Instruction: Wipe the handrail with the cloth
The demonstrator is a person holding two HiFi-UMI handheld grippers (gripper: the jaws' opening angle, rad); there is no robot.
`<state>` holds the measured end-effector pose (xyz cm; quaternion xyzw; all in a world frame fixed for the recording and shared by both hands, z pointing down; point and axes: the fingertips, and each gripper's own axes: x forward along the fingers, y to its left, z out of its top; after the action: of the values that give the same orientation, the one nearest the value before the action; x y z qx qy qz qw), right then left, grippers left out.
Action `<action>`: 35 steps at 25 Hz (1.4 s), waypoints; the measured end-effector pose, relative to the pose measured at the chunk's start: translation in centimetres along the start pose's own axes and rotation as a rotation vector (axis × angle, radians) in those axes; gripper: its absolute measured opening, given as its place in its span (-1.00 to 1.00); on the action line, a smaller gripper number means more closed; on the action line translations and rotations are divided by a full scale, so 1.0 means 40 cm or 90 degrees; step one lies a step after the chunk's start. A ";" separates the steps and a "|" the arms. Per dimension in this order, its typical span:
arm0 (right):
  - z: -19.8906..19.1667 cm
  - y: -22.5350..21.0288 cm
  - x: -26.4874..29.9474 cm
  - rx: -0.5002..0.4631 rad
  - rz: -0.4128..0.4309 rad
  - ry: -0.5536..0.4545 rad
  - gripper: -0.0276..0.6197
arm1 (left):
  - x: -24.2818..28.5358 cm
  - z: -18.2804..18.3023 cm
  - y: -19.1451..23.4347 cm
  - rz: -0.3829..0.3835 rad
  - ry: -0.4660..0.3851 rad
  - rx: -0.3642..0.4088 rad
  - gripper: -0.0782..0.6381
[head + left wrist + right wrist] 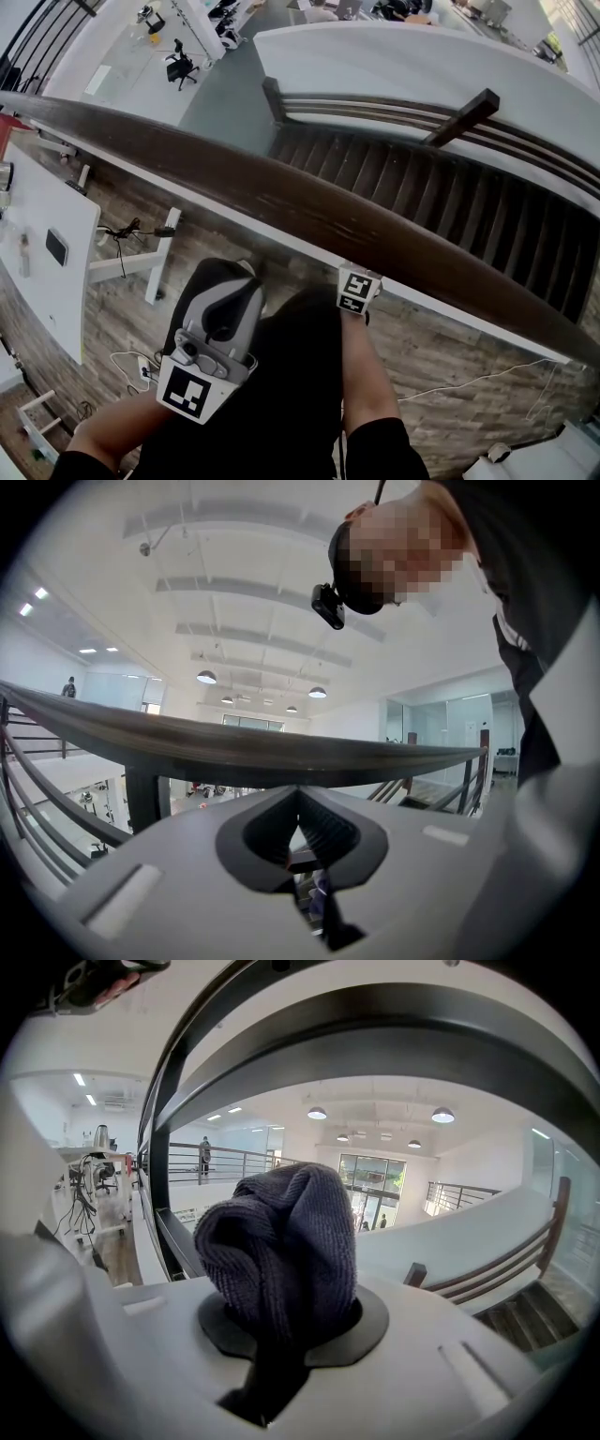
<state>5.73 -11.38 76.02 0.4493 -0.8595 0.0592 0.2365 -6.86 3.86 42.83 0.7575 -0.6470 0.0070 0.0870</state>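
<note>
— Where's the cloth (281,1241)?

— Bunched up in the right tool (359,281). Its jaws are clamped on the dark grey knitted fabric, which bulges out in a rounded wad above them, with a strip trailing down through the slot between them.

— And the handrail (309,211)?

— It's a dark brown wooden rail running diagonally from upper left to lower right in the head view. The right tool sits at its near edge, marker cube just below the rail, with the forearm (361,375) reaching up to it. In the right gripper view the rail arcs over the top of the wad, close by. I can't tell if the fabric touches the wood.

— What about the left tool (246,274)?

— It's lower and to the left, close to the person's body and clear of the rail. Its jaws are closed tip to tip with nothing between them. In its own view the rail crosses above the jaw tips and it points up toward the ceiling lights.

— Anything beyond the rail?

— A dark staircase (450,187) descends on the far side. Down on the lower floor there's a white surface (47,281) at the left with a small dark device lying on it, and a black office chair (180,66) further off.
</note>
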 end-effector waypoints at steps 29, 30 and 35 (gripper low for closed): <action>-0.063 -0.192 -0.099 0.047 -0.034 0.020 -0.71 | 0.116 0.007 -0.167 -0.077 0.022 -0.008 -0.78; -0.067 -0.207 -0.104 0.052 -0.036 0.019 -0.71 | 0.118 0.011 -0.174 -0.082 0.018 -0.011 -0.78; -0.092 -0.269 -0.125 0.074 -0.062 0.035 -0.71 | 0.111 0.028 -0.194 -0.100 0.009 -0.013 -0.78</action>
<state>18.05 -12.84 75.79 0.5017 -0.8248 0.1098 0.2365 1.38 0.50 41.30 0.8052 -0.5847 -0.0013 0.0992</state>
